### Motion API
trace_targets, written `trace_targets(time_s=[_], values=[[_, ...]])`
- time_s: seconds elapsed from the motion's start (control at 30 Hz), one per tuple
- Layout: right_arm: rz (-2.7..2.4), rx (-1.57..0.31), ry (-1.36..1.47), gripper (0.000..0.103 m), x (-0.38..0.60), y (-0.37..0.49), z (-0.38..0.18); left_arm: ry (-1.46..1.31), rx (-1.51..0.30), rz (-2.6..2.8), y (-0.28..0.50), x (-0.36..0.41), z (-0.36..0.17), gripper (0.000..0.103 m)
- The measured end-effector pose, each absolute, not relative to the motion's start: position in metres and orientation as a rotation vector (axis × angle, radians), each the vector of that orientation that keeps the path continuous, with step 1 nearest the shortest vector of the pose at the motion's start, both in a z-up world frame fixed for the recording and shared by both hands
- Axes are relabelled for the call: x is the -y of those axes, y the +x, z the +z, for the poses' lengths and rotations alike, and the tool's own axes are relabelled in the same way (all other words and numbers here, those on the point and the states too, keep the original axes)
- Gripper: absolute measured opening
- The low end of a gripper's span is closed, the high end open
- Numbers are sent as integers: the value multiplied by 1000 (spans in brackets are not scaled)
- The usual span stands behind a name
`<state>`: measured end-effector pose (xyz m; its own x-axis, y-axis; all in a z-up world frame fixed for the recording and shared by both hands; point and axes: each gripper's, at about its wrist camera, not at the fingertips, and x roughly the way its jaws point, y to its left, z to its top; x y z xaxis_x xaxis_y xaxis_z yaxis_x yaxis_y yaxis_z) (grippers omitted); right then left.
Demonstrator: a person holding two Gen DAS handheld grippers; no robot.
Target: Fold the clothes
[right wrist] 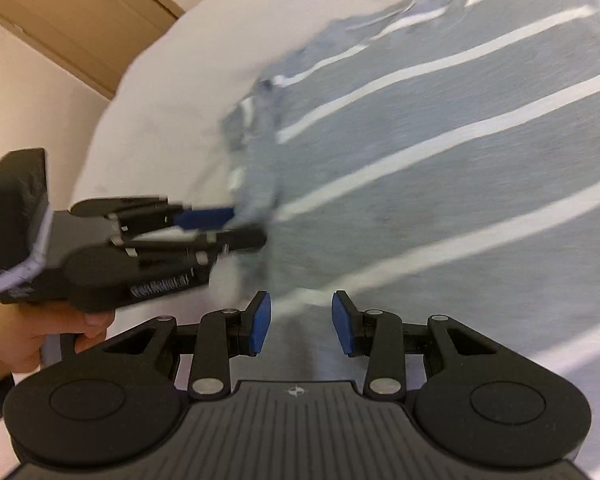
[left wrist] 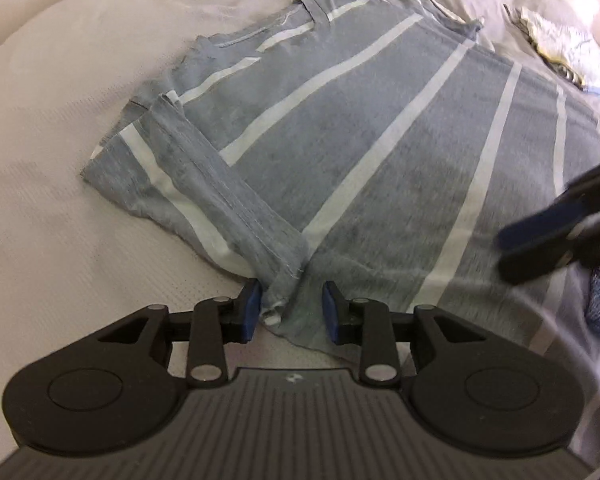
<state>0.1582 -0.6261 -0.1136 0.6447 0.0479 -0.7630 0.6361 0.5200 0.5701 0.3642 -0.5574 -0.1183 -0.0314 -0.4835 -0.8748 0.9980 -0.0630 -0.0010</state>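
Shirt (left wrist: 340,140) — one, striped; left gripper (left wrist: 291,312) parted around hem; right gripper (right wrist: 302,322) parted, empty.

Matt knit shirt (left wrist: 340,140), textured bedspread (left wrist: 60,160)

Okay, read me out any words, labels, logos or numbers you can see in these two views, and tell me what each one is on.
No text can be read.
White lettering on the side of the left claw, seen from the right wrist view: too blurred to read.
Small white emblem on each claw's ribbed grey base: a symbol, not words.
Grey striped shirt, bed cover: no print visible.
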Motion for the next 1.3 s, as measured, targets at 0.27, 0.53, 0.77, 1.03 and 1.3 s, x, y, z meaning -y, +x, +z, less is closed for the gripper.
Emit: trace_targets(time_s=[0.27, 0.53, 0.77, 1.03, 1.3], values=[[-547, -874, 886, 40, 625, 109, -94, 762, -789, -1471, 352, 548, -98, 34], [-669, -863, 878, 46, 610, 61, -62, 585, -1003, -1382, 355, 531, -97, 34], [-782, -836, 874, 47, 608, 18, -36, 553, -1000, -1345, 311, 509, -49, 41], [-806, -759, 826, 52, 661, -31, -4, 609, -861, -1313, 210, 537, -12, 59], [-685, -707, 774, 53, 758, -107, -10, 718, -722, -1256, 95, 604, -1, 77]])
